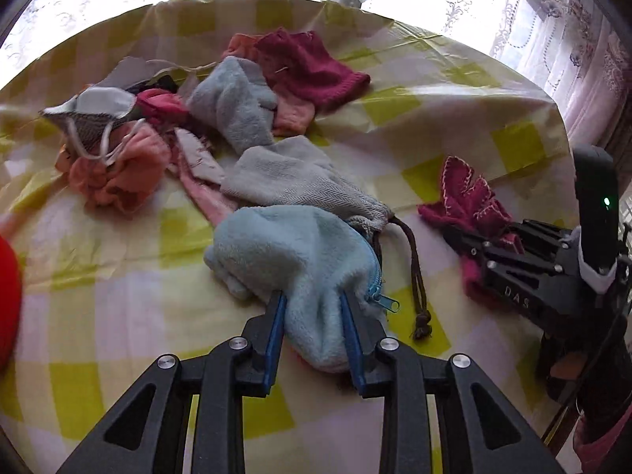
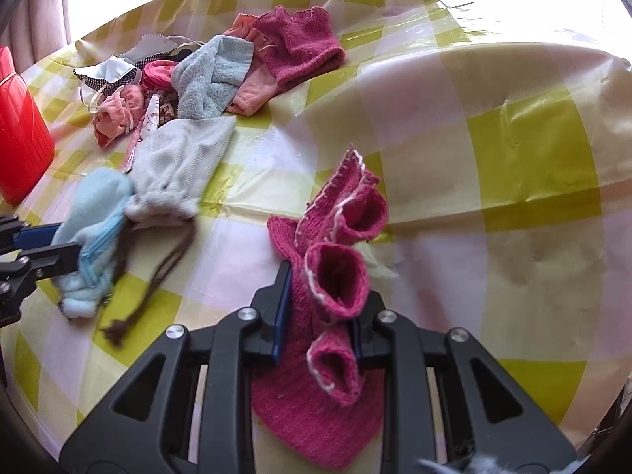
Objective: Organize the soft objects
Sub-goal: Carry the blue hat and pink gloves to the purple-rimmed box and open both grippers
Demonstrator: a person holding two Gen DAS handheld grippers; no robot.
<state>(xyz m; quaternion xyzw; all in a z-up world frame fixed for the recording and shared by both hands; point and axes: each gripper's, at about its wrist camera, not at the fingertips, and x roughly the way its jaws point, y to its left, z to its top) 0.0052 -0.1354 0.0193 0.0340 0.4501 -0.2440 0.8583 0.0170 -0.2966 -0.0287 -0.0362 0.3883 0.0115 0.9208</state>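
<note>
Nearest the left camera, the left gripper pinches a pale blue fleece pouch with a zip, its blue pads pressed into the lower end of the fabric. The pouch lies on the checked table, touching a grey drawstring bag at 12 o'clock of it, whose brown cord trails toward 5 o'clock.

In the right view, the right gripper clamps a magenta knitted glove edged in white stitching, finger openings pointing up and away.

Each gripper seems to be mid-pick on one item. The next move likely calls for lifting each piece clear without dragging the cord or neighbouring cloth, then carrying it to a sorting place, perhaps the red container at 9 o'clock in the right view.

Farther off, at 11 to 12 o'clock, sits the unsorted heap: a grey-blue towel, a maroon knitted hat, a pink ruffled piece and a face mask.

The letters "DAS" show on the right gripper body in the left view; nothing else is legible.
</note>
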